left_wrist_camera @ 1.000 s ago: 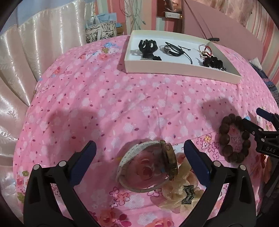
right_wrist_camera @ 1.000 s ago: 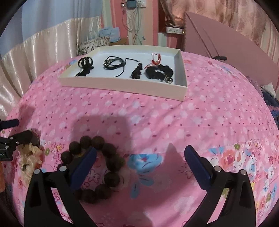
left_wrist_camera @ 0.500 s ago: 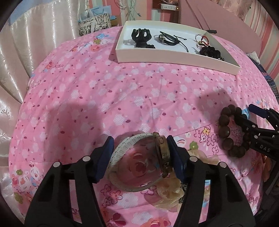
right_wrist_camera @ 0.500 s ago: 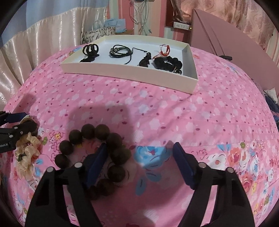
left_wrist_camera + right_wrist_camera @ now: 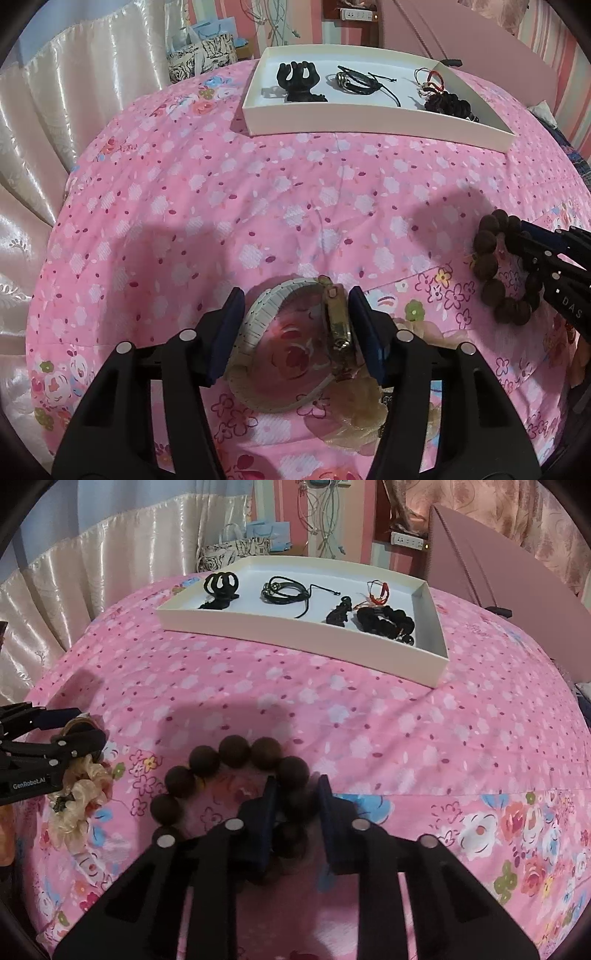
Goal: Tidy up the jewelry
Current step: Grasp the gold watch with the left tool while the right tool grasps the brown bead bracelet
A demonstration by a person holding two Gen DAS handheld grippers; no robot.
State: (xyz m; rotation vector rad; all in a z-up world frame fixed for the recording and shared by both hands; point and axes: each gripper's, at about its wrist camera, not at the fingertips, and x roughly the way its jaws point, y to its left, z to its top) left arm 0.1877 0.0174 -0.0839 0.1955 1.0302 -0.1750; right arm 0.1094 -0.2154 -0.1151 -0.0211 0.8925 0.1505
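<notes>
My left gripper is shut on a wristwatch with a white strap and brass case, lying on the pink floral bedspread. My right gripper is shut on a bracelet of large dark wooden beads, gripping its right side. The bracelet also shows at the right of the left wrist view. A white tray stands at the far side of the bed, holding a black claw clip, black cord bracelets and a black scrunchie.
A cream fabric scrunchie lies by the left gripper, also showing under the watch in the left wrist view. Satin curtains hang at the left. A pink board leans behind the tray at the right.
Both grippers have closed: the left one's jaws came in onto the watch, the right one's onto the beaded bracelet. Both were wide open a second ago.
</notes>
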